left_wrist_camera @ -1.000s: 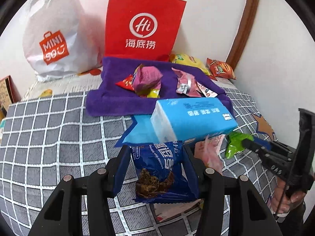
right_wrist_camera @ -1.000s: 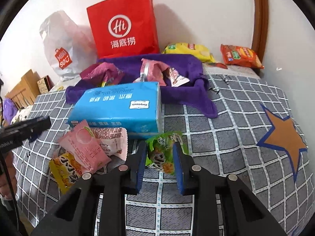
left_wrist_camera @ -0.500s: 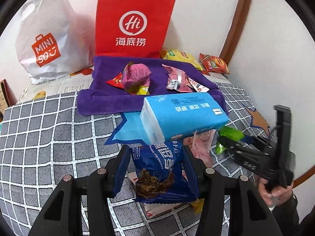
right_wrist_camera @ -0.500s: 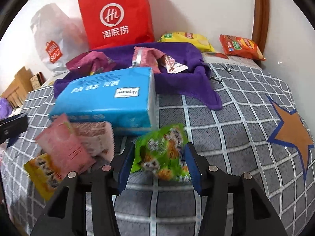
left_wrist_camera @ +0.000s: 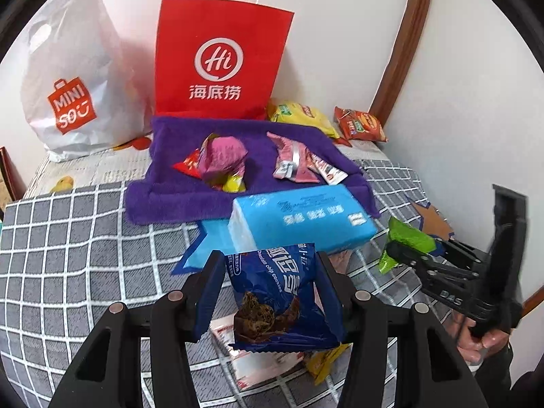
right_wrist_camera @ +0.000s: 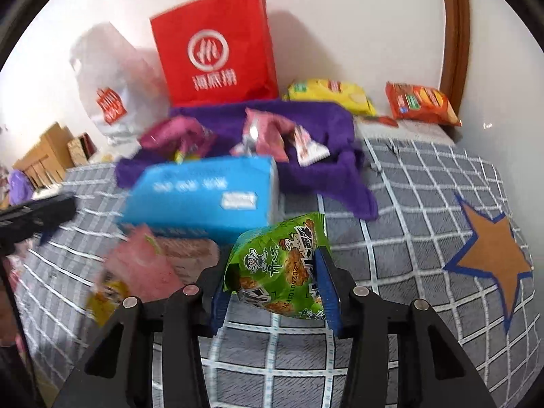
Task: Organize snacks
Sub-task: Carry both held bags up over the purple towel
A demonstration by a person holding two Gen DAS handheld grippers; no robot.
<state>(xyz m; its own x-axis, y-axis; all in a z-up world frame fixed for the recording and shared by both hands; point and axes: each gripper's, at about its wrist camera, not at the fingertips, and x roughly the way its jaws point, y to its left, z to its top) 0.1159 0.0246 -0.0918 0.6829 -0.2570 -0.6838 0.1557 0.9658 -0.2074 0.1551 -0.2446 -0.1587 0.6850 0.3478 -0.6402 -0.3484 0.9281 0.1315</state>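
Note:
My left gripper (left_wrist_camera: 270,261) is shut on a dark blue chocolate chip cookie packet (left_wrist_camera: 278,299), held upright above the checked bed cover. In the right wrist view, a green snack packet (right_wrist_camera: 282,265) sits between the blue pads of my right gripper (right_wrist_camera: 272,265). Its jaws are closing on the packet, which hangs clear of the bed. The left wrist view shows that same right gripper (left_wrist_camera: 408,255) with the green packet (left_wrist_camera: 408,236) at its tip. Further back, a purple towel (left_wrist_camera: 176,197) carries a pink packet (left_wrist_camera: 221,153) and other small packets (left_wrist_camera: 292,161).
A blue tissue pack (left_wrist_camera: 306,217) lies between me and the towel. A red paper bag (left_wrist_camera: 217,64) and a white plastic bag (left_wrist_camera: 71,78) stand against the wall. Yellow (left_wrist_camera: 302,115) and orange (left_wrist_camera: 360,124) packets lie at the back right. Loose pink (right_wrist_camera: 142,265) and yellow (right_wrist_camera: 105,299) packets lie on the bed.
My right gripper widened around the green packet and has lifted it off the bed. The left gripper keeps the blue cookie packet almost where it was.

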